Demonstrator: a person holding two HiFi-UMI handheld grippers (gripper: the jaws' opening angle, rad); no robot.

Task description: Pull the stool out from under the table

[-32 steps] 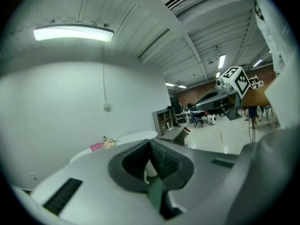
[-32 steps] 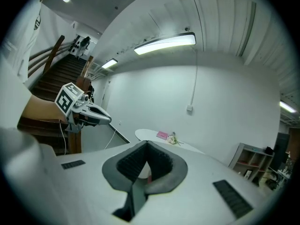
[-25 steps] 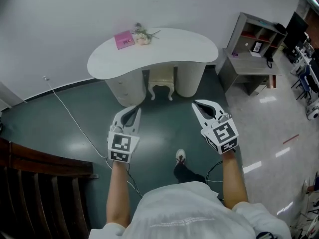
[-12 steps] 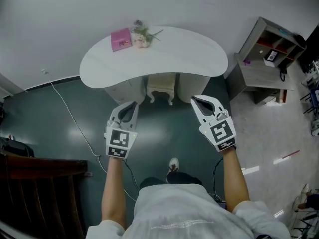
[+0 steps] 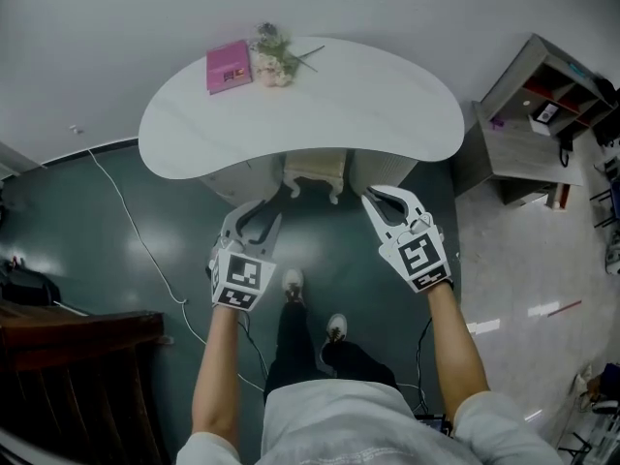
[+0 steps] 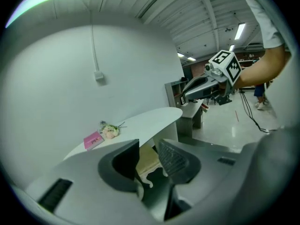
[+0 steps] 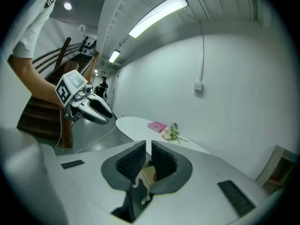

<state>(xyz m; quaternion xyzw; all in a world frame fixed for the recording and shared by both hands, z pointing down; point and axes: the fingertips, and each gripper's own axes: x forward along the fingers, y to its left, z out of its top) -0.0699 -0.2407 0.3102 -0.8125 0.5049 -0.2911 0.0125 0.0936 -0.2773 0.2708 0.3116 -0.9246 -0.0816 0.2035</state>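
Note:
A cream stool (image 5: 313,170) with curved legs stands tucked under the white kidney-shaped table (image 5: 387,95). My left gripper (image 5: 269,201) hangs over the dark floor just short of the stool's left front. Its jaws have just been opening and stand apart with nothing between them. In the left gripper view the stool (image 6: 149,159) shows through that gap, still a little way off. My right gripper (image 5: 373,196) is level with it off the stool's right front, shut and empty. In the right gripper view the stool (image 7: 146,175) shows beyond the closed jaws (image 7: 148,149).
A pink book (image 5: 229,66) and a small bunch of flowers (image 5: 274,61) lie at the table's far edge. A grey shelf cabinet (image 5: 528,134) stands to the right. A dark wooden chair (image 5: 77,356) is at lower left, and a white cable (image 5: 136,221) runs across the floor.
The person has stepped toward the table, so table and stool are nearer. Both grippers moved forward and lower toward the stool. The left jaws went from shut to apart; the right stayed shut.

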